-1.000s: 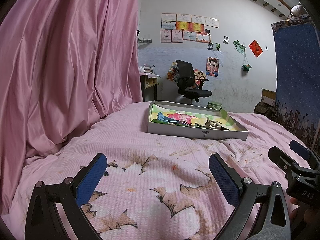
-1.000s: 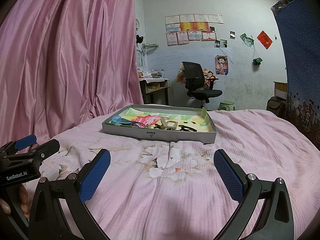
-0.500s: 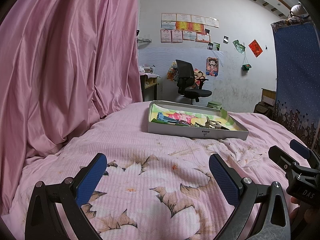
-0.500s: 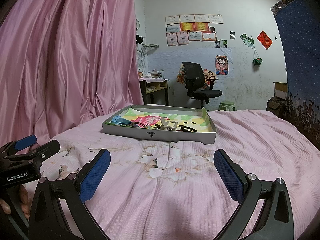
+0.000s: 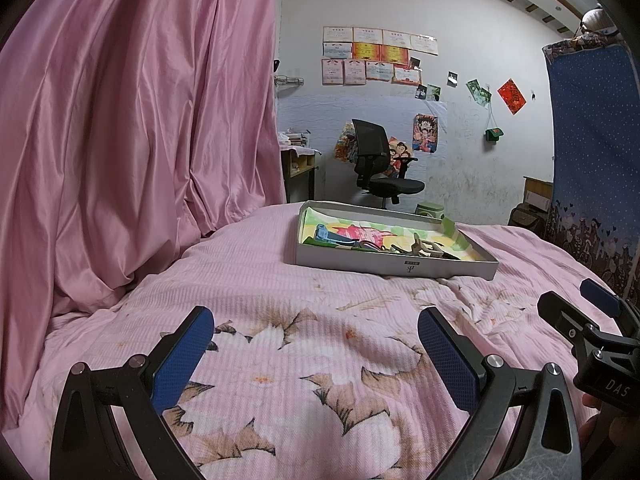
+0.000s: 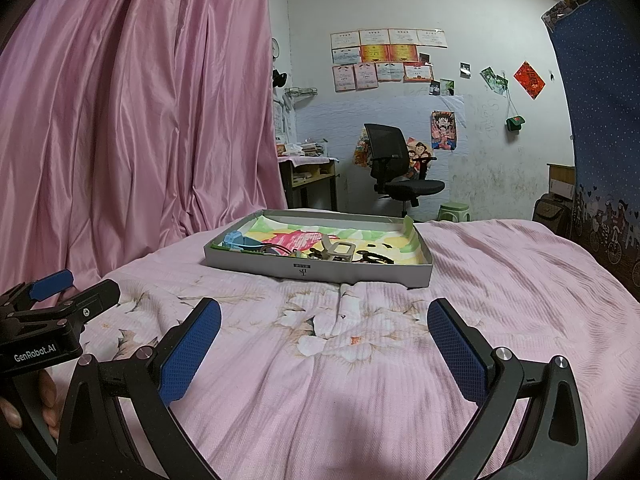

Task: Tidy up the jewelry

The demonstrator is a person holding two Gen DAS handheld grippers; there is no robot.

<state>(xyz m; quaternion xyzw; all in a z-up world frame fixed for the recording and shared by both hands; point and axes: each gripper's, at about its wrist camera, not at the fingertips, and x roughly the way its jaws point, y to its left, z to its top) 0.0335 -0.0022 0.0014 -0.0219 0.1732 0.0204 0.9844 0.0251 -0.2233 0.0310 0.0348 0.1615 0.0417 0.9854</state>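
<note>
Left wrist view: left gripper (image 5: pixel 316 354) and right gripper (image 6: pixel 324 344) hover low over the bedspread (image 6: pixel 360 380), fingers spread, holding nothing. Jewelry (image 6: pixel 340 251) lies bunched in the grey tray (image 6: pixel 320 272), well ahead; sorted or not, I cannot tell. Legible: "GenRobot.AI", "DAS".

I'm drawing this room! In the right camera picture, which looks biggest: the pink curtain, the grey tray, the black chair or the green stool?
Largest to smallest, as they look:
1. pink curtain
2. grey tray, though it's nearer the camera than the chair
3. black chair
4. green stool
</note>
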